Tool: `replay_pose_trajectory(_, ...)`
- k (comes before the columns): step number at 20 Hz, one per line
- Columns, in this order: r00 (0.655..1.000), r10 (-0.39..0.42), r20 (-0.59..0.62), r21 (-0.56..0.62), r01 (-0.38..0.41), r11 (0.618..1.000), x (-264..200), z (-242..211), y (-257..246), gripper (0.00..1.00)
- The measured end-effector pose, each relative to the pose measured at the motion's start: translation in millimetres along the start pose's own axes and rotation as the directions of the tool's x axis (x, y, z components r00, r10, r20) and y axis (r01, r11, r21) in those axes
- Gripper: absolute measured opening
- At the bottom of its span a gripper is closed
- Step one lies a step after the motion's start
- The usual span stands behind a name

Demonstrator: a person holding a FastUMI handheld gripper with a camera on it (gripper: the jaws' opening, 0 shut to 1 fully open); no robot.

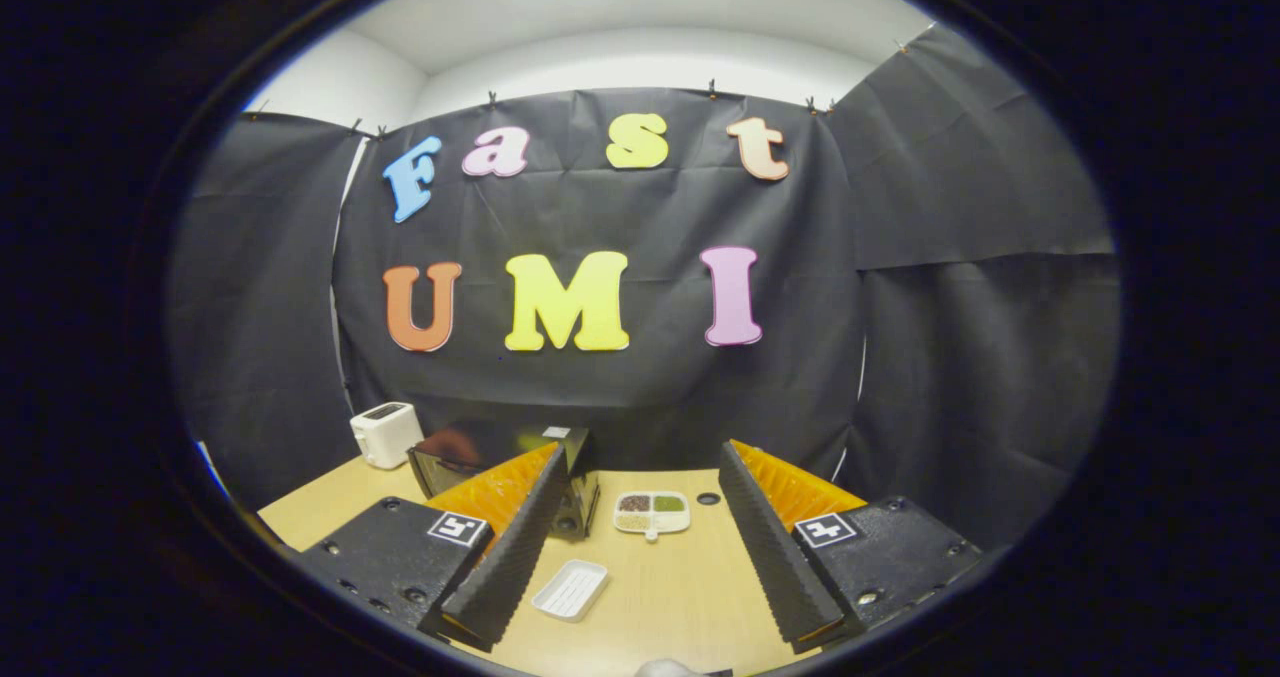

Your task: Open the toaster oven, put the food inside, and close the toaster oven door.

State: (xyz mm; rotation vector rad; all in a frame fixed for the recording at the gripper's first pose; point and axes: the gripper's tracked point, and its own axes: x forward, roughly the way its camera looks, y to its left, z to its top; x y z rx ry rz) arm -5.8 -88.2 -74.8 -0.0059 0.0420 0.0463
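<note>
Gripper [640, 547] fingers stand nearest the lens, spread wide with nothing between them, held above a wooden table [690, 597]. Largest of the objects on it, the dark toaster oven [470, 457] sits at the far side, beyond the left finger, which covers part of its front; whether the door is shut or ajar cannot be told. A white pop-up toaster [385, 434] stands just beside the oven, on the side away from the fingers. Between the fingers and further out lies a divided dish [652, 513] with darker and green portions, presumably the food. Closer in, near the left finger's tip, rests a small white ribbed tray [570, 590].

Judged risks: the scene fits either food yet to go in or a different item already inside, so the oven's contents stay unsettled. A shallow dish gripped at one edge may tilt and spill loose portions. The door, pulled off-centre, may slip from the fingers or drag the light oven across the table.
</note>
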Motion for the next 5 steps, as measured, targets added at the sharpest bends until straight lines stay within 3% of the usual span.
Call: replay_pose_trajectory(5, 0.999, -0.001, 0.037, -0.015, 0.001, 1.0, -6.0, 14.8, 2.8, 0.97)
